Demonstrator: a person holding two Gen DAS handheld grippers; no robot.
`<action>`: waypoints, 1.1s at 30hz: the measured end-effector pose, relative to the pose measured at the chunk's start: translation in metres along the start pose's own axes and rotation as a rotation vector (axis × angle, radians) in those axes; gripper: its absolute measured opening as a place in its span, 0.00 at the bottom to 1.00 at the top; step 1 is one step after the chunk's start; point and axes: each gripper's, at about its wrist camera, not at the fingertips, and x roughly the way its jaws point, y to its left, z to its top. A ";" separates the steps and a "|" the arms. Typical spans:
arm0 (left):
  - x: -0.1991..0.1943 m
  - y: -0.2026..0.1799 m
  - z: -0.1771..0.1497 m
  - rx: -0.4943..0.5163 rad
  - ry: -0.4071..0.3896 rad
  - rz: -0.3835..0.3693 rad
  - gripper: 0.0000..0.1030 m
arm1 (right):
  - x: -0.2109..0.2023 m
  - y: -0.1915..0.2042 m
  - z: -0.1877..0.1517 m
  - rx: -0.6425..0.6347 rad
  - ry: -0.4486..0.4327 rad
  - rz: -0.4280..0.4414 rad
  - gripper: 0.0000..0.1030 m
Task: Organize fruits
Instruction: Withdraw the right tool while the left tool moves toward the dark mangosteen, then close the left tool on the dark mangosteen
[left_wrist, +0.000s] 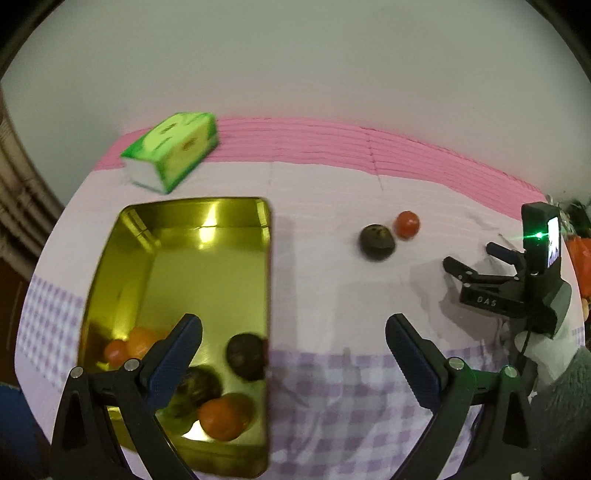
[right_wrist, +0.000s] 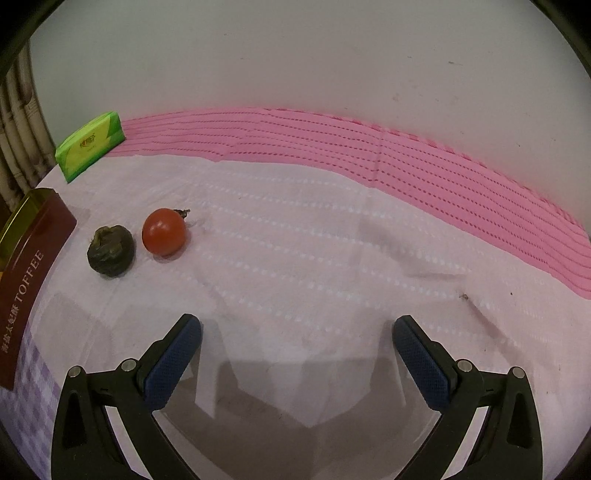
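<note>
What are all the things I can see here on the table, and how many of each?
Gold metal toffee tin: one, gold inside, dark red outside, table's left.
Fruits in tin: about five, orange, red and dark, at near end; blurred.
Round red tomato-like fruit: one, on cloth, right of tin.
Dark wrinkled round fruit: one, beside red fruit, nearer tin.
Green tissue pack: one, far left corner.
Pink and lilac checked tablecloth: one, covering table.
Left gripper: open, empty.
Right gripper: open, empty.
Gloved hand: white, holding right gripper.
</note>
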 end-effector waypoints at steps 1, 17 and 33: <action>0.003 -0.005 0.003 0.007 -0.002 -0.003 0.96 | 0.000 0.001 0.001 0.001 0.000 -0.001 1.00; 0.051 -0.057 0.026 0.079 0.034 -0.009 0.96 | 0.004 -0.008 0.005 -0.073 -0.007 0.049 1.00; 0.082 -0.073 0.046 0.140 0.042 -0.027 0.63 | 0.004 -0.008 0.005 -0.073 -0.007 0.049 1.00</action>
